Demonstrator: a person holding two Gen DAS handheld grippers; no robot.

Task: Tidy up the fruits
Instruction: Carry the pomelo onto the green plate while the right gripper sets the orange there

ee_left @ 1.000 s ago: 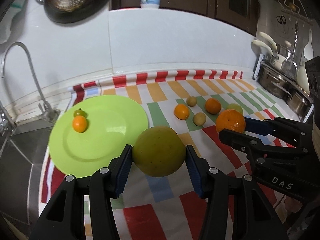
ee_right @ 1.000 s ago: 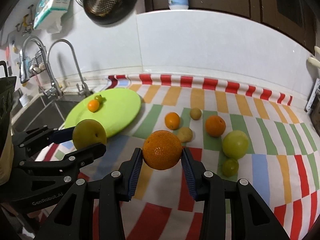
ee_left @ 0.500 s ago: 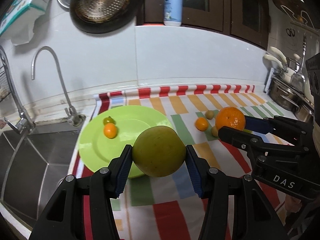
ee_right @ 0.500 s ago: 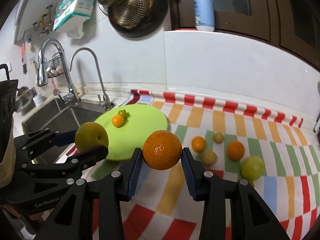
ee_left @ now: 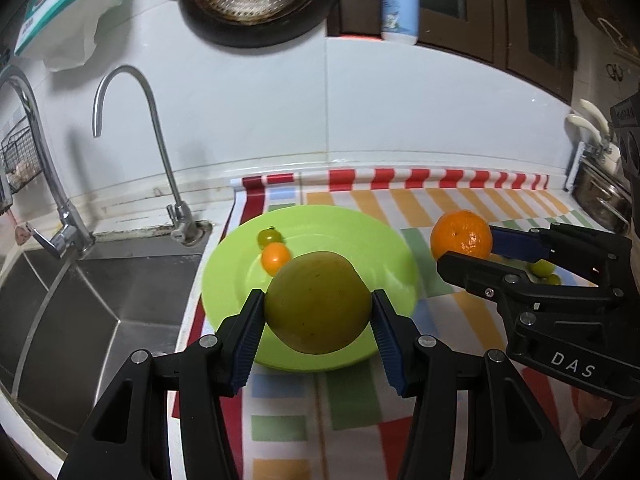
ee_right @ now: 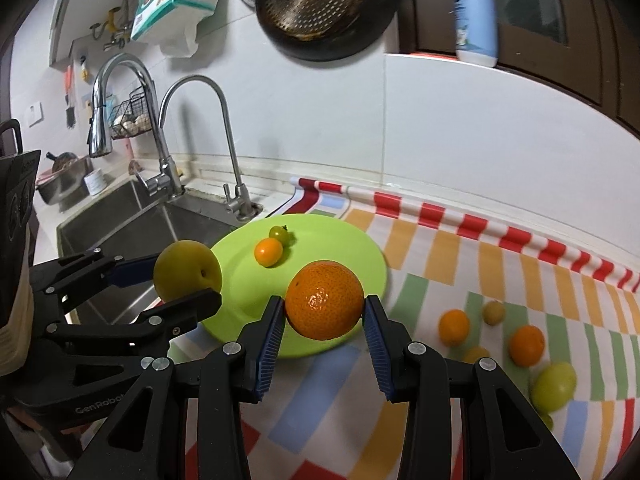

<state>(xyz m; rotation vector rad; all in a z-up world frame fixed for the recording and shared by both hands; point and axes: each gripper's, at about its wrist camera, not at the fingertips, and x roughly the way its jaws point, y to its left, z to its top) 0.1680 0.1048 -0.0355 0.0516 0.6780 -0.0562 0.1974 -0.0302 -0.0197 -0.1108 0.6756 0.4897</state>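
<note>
Fruits clamped in both tongs: yellow-green fruit (ee_left: 318,302) left (ee_left: 318,320), orange (ee_right: 324,300) right (ee_right: 324,322).

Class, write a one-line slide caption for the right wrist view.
Right claw grips an orange near a green plate holding two small fruits.

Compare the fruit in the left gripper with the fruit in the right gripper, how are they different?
The yellow-green fruit in the left gripper is smooth and dull olive-yellow; the mandarin in the right gripper is bright orange with dimpled skin. The yellow-green fruit shows a stem dent in the right wrist view; the mandarin shows pale scuffs. Both are round, clamped between blue pads, and held over the green plate.
</note>
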